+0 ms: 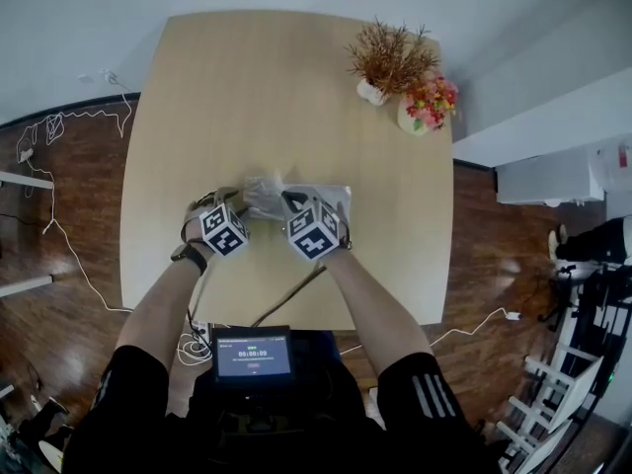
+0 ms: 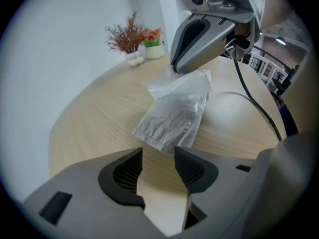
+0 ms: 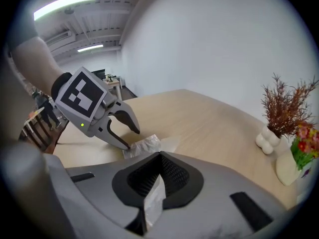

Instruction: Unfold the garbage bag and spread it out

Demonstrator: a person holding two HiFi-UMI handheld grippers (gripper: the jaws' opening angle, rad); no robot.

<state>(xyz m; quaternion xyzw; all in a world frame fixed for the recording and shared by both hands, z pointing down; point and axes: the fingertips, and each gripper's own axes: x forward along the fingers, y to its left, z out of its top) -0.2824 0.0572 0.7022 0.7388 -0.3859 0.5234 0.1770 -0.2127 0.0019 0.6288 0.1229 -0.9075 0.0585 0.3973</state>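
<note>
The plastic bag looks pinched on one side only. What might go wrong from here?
1. The right hand-held gripper is shut on a small part of the folded garbage bag; the slick film may slip out.
2. The left hand-held gripper stands open at the bag's near end, holding nothing, so the whole bundle may lift or slide instead of unfolding.
3. A black cable crosses the table beside the bag and might snag.

left forearm [image 1: 163, 309] and right forearm [image 1: 370, 309] reach from 6 toward 12 o'clock. left gripper [image 2: 158, 156], at the right's 9 o'clock, has its jaws apart and empty. right gripper [image 3: 159, 159] pinches the garbage bag [image 3: 153, 199].
</note>
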